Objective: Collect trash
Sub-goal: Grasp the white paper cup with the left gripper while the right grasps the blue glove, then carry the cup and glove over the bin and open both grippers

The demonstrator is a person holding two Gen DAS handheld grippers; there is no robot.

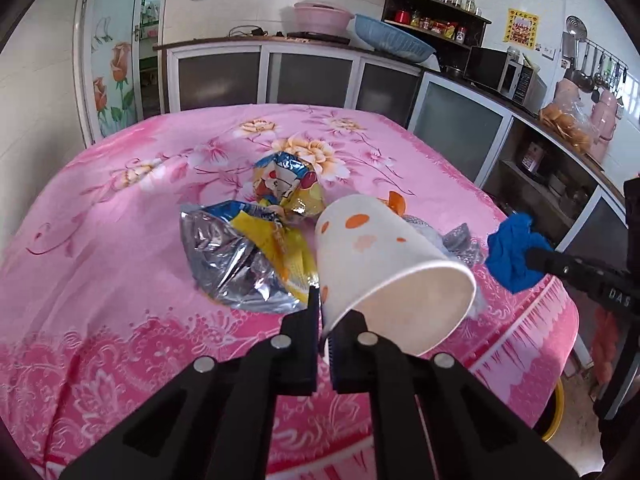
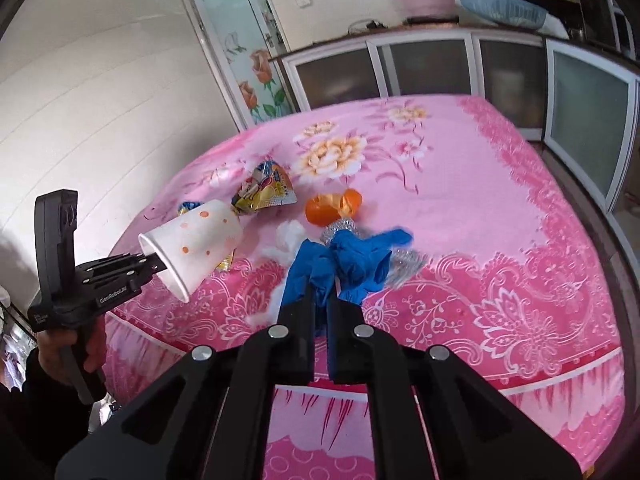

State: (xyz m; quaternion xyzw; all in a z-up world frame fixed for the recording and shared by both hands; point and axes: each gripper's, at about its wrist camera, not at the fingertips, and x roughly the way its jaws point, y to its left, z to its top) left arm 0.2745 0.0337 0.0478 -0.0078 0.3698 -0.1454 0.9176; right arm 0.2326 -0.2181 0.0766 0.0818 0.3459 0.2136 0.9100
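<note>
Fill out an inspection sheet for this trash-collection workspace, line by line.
Surface: table under a pink floral cloth.
Job's things: paper cup and blue glove lifted; two snack wrappers, one foil-lined and one crumpled, orange plastic piece, silver scrubber and white tissue lie on the cloth.
Clutter: nothing seen beyond the trash.
Grippers: left hand-held gripper shut on the cup's rim; right hand-held gripper shut on the glove.
Cables: a cord on the counter.
Surroundings: cabinets, microwave, basins, flowered door.
</note>
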